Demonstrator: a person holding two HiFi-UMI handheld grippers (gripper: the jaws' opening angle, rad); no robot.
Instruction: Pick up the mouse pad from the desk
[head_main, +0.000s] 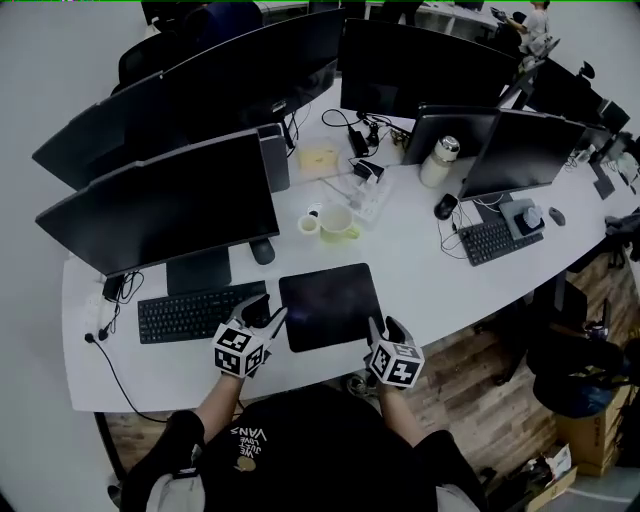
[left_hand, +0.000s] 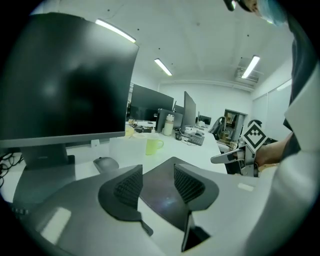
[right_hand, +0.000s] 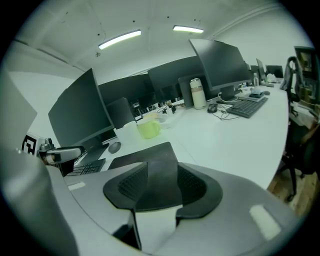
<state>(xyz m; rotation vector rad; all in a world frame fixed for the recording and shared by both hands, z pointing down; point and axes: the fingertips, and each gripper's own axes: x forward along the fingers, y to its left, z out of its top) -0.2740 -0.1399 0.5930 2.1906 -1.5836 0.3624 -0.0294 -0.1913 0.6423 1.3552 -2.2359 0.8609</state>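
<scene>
Lying flat near the front edge of the white desk (head_main: 430, 270), the black mouse pad (head_main: 330, 303) sits just right of a black keyboard (head_main: 195, 312) and in front of a yellow-green mug (head_main: 338, 222). A dark computer mouse (head_main: 262, 250) rests behind the keyboard, beside the stand of a large monitor (head_main: 165, 205). Farther along the desk stand a white bottle (head_main: 438, 160) and a second keyboard (head_main: 488, 240).

The left gripper (head_main: 270, 313) is at the pad's near left corner, pointing across it toward the mug. Its jaws stand apart, with the pad's dark surface showing in the gap between them and nothing pressed by the ribbed faces.

The right gripper (head_main: 386, 328) is at the pad's near right corner, angled down over the edge. Its jaws are also spread. The pad's near edge runs across the gap, with bare desk showing below it, and neither face clamps the pad.

Each gripper shows at the side of the other's view, level with it across the pad. Whether any jaw tip touches the pad cannot be told. The pad lies on the desk, not lifted.
</scene>
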